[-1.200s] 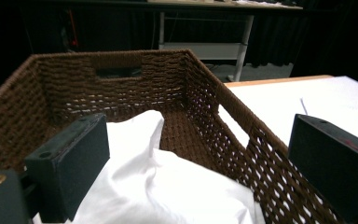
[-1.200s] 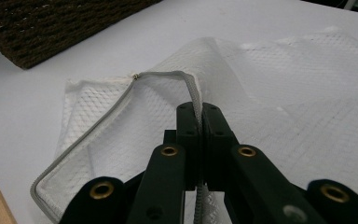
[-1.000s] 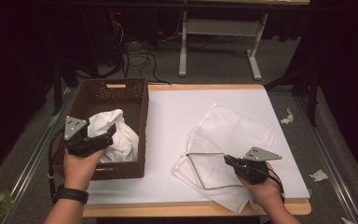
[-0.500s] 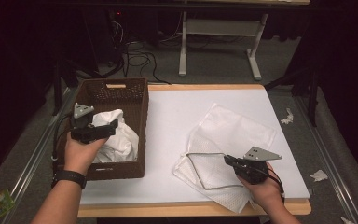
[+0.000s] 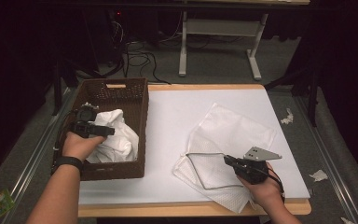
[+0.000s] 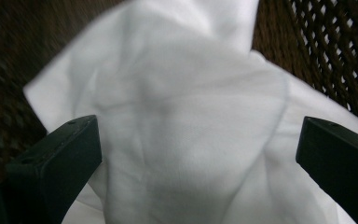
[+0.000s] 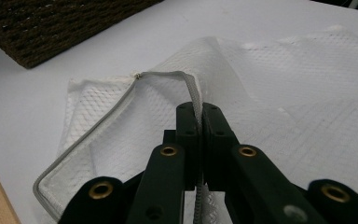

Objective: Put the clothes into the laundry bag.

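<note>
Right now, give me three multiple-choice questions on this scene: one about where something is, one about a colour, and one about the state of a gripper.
1. Where does the white cloth lie?
A. in the brown wicker basket
B. on the floor
C. on the mesh laundry bag

2. What colour is the table top?
A. red
B. white
C. green

3. How does the right gripper stand?
A. wide open above the basket
B. shut on the bag's zipper edge
C. open beside the cloth

Answers: 1 A, the cloth sits inside the basket walls. 2 B, the surface is white with a wooden edge. 3 B, the right gripper view shows the jaws pressed together on the zipper strip.
</note>
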`<state>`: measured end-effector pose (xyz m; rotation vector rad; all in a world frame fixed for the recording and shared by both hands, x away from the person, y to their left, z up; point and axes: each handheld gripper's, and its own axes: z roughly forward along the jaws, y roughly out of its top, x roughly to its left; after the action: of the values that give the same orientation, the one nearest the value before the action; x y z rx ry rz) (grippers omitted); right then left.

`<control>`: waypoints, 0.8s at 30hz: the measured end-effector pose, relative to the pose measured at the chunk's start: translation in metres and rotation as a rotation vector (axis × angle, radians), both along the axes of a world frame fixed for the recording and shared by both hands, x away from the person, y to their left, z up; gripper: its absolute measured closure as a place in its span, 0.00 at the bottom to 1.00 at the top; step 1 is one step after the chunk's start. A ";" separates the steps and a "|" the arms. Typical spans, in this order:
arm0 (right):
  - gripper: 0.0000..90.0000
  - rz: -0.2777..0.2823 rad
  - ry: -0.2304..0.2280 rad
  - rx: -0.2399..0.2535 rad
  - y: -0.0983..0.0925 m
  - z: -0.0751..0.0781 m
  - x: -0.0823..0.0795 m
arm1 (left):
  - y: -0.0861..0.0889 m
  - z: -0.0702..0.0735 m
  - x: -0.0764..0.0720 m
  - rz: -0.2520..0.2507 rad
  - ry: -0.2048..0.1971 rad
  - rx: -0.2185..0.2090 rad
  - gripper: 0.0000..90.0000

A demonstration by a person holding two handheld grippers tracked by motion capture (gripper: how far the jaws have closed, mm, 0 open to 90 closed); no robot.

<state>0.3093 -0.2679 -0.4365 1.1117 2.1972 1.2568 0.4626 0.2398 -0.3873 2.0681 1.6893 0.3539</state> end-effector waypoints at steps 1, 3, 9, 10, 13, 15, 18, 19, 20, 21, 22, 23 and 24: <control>0.97 0.001 0.000 0.000 0.000 0.000 0.000 | 0.001 -0.003 0.003 0.000 0.037 -0.015 0.01; 0.97 0.003 -0.002 -0.007 0.000 0.000 0.001 | 0.001 -0.010 0.007 -0.007 0.097 -0.022 0.01; 0.97 0.000 0.000 -0.007 0.000 0.000 0.000 | -0.004 -0.026 0.015 -0.015 0.193 -0.016 0.01; 0.97 0.001 0.003 -0.008 0.000 0.000 0.000 | -0.006 -0.029 0.016 -0.011 0.208 -0.014 0.01; 0.97 0.000 0.001 -0.004 0.001 -0.001 0.000 | -0.007 -0.038 0.019 -0.011 0.274 -0.005 0.00; 0.97 0.001 -0.001 -0.007 0.001 -0.001 0.000 | -0.007 -0.042 0.021 -0.024 0.314 -0.003 0.00; 0.97 -0.002 -0.001 -0.007 0.001 -0.001 0.000 | -0.011 -0.049 0.023 -0.040 0.356 -0.013 0.00; 0.97 -0.003 0.000 -0.006 0.001 -0.001 0.000 | -0.013 -0.051 0.023 -0.052 0.370 -0.005 0.00; 0.97 -0.001 -0.001 -0.006 0.001 -0.001 0.000 | -0.014 -0.053 0.023 -0.069 0.382 0.009 0.00; 0.97 -0.001 -0.001 -0.007 0.001 -0.001 0.000 | -0.016 -0.056 0.023 -0.076 0.395 0.026 0.00; 0.97 -0.001 -0.001 -0.007 0.001 -0.001 0.000 | -0.019 -0.058 0.023 -0.074 0.401 0.040 0.00; 0.97 0.000 -0.002 -0.008 0.002 -0.001 0.000 | -0.020 -0.060 0.024 -0.082 0.403 0.065 0.00; 0.97 -0.001 -0.001 -0.008 0.002 -0.001 0.000 | -0.021 -0.060 0.024 -0.076 0.402 0.064 0.01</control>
<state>0.3095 -0.2662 -0.4374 1.1087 2.1992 1.2471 0.4862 0.2189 -0.4472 2.3628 1.8297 -0.0389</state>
